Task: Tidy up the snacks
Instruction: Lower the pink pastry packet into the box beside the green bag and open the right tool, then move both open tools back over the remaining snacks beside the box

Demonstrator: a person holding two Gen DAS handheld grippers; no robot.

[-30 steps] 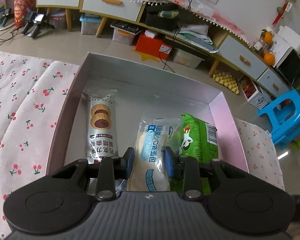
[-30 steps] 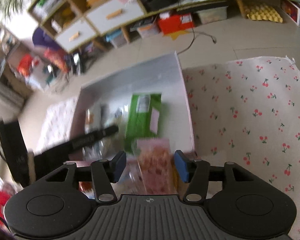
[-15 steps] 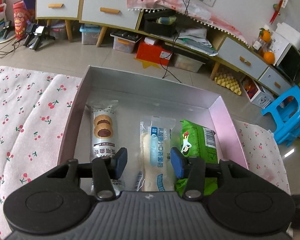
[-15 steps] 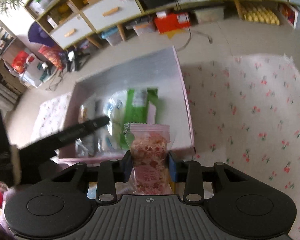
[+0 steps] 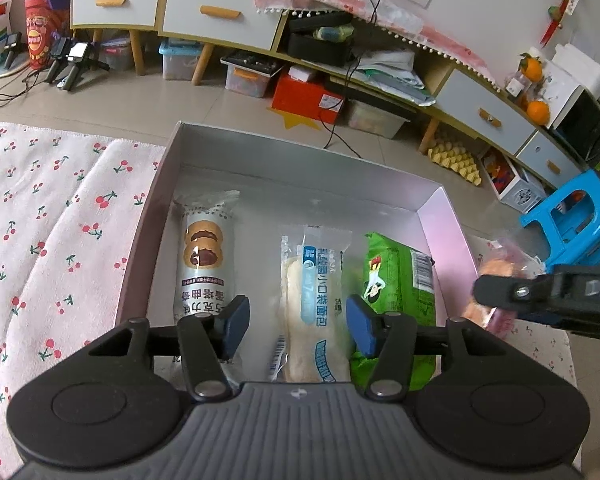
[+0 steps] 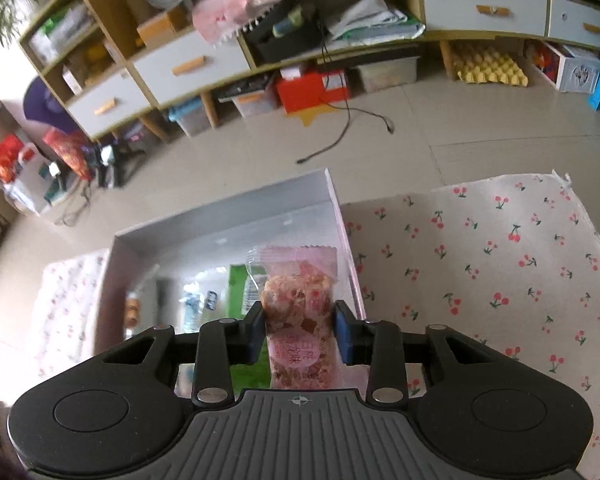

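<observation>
The left tool point(image 5: 297, 326) hangs over the near end of the shallow open box point(image 5: 447, 240), its jaws spread and having just been opening; the white bread packet point(image 5: 314, 300) lies in the box between and just beyond its blue pads point(image 5: 236, 320), which stand clear of the wrapper on both sides. To the left of that tool's fingers lies the cookie packet point(image 5: 204, 256), lengthwise like the bread, and to the right the green snack bag point(image 5: 398, 280), beside the box's pink right wall. The right tool point(image 6: 299, 330) has its jaws pressed in on a pink nougat-like snack packet point(image 6: 296, 300), pinching it across its middle so the sealed top edge sticks up ahead of the fingers. Beyond this tool the box shows blurred, with the cherry-print cloth point(image 6: 500, 280) on the worktop spreading out to its right.
</observation>
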